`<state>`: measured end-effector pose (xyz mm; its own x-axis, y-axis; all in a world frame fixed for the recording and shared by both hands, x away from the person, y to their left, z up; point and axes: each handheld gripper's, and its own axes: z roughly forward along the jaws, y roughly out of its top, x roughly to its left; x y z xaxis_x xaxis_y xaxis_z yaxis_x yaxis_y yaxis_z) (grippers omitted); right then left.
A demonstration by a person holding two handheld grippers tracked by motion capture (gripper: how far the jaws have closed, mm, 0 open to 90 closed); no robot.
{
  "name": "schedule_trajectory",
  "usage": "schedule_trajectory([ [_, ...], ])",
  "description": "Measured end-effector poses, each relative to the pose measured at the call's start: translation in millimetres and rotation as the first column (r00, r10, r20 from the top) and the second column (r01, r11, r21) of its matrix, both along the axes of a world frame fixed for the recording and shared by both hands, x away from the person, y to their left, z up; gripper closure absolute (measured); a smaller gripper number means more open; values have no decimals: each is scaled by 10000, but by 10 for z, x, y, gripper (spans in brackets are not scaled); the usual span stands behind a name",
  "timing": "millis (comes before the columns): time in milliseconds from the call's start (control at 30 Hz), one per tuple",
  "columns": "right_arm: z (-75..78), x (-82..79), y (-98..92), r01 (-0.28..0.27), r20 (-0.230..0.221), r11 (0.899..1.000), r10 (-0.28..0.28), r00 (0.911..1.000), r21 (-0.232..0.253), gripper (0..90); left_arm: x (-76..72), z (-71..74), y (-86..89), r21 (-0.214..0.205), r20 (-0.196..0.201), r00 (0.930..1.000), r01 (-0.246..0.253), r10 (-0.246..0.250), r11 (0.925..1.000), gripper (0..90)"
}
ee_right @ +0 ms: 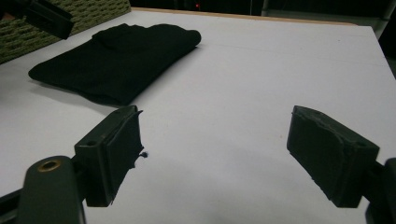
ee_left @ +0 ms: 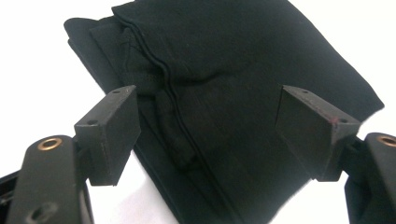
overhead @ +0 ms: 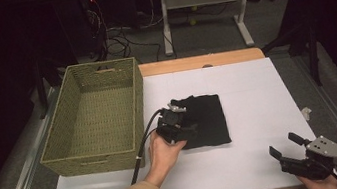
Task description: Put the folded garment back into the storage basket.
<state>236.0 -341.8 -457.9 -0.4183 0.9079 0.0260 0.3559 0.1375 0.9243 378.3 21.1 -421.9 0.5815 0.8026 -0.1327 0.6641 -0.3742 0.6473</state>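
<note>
On the white counter [overhead: 247,163] we've got a folded black cloth [overhead: 204,119] sitting roughly in the middle, just right of the woven basket [overhead: 94,118] that takes up the left side. The cloth is a near-square fold, a bit longer front to back, so its long axis runs away from us toward the far edge; in the high view its edges line up pretty squarely with the counter's. From the left gripper view we can see stacked folded layers and a seam running along the cloth's left part.

Our left gripper [overhead: 176,121] is over the cloth's near-left corner, held in the left hand [overhead: 165,151], its cable trailing back along the basket. Its fingers [ee_left: 108,130] are spread wide apart, one either side of the cloth's edge, not closed on anything; we can't tell if they touch the fabric.

Our right gripper [overhead: 285,145] sits at the near-right corner of the counter, well apart from the cloth, fingers [ee_right: 112,154] also wide apart over bare white surface, gripping nothing.
</note>
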Motion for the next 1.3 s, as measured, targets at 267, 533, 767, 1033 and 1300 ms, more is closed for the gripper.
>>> schedule_trajectory([
  [267, -2, 3, 1, -30, -36, 10000, 30, 10000, 11, 181, 205, -64, -65, 181, -329, 9988, -354, 360, 9992, 172],
  [533, -3, 8, 3, -48, -51, 10000, 48, 10000, 2, 181, 374, -170, -124, 382, -708, 9959, -533, 559, 9978, 147],
  [767, -3, 10, 8, -75, -47, 10000, 75, 10000, -12, 181, 461, -222, -109, 361, -745, 9935, -834, 859, 9959, 130],
  [1033, -6, 18, 8, -88, -84, 10000, 88, 9999, -25, 181, 537, -311, -82, 504, -917, 9905, -978, 1021, 9939, 116],
  [1300, -6, 17, 7, -90, -83, 10000, 90, 9999, 16, 181, 579, -370, -65, 330, -1149, 9874, -1056, 1087, 9939, 92],
])
